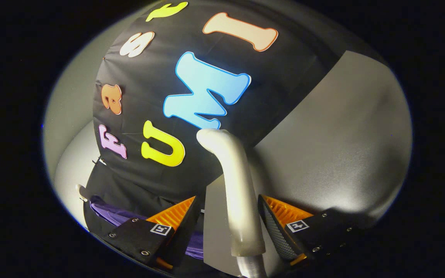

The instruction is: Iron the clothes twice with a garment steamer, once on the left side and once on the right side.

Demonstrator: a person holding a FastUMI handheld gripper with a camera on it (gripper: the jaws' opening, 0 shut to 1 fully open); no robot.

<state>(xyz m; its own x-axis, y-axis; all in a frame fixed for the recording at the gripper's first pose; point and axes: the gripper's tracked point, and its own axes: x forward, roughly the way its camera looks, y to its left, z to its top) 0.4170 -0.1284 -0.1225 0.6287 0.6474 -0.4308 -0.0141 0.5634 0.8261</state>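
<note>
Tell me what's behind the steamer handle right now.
Behind the steamer handle, which stands between the fingers of the claw, hangs the booth's black cloth wall. A purple garment lies lower down; the fingers cover most of it.

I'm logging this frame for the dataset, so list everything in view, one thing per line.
Steamer handle: one, pale silver-white, curved at its top, standing between the gripper's fingers and rising beyond them.
Steamer hose: one, grey, ribbed, leaving the handle's lower end.
Garment: one, purple, low beside and behind one finger, partly hidden.
Hanger tip: one, pale, beside the garment's far end.
Booth wall cloth: one, black, beyond the handle.
Booth panels: grey, on either side of the cloth.
Gripper: one, fingers flanking the handle; contact cannot be told.
</note>
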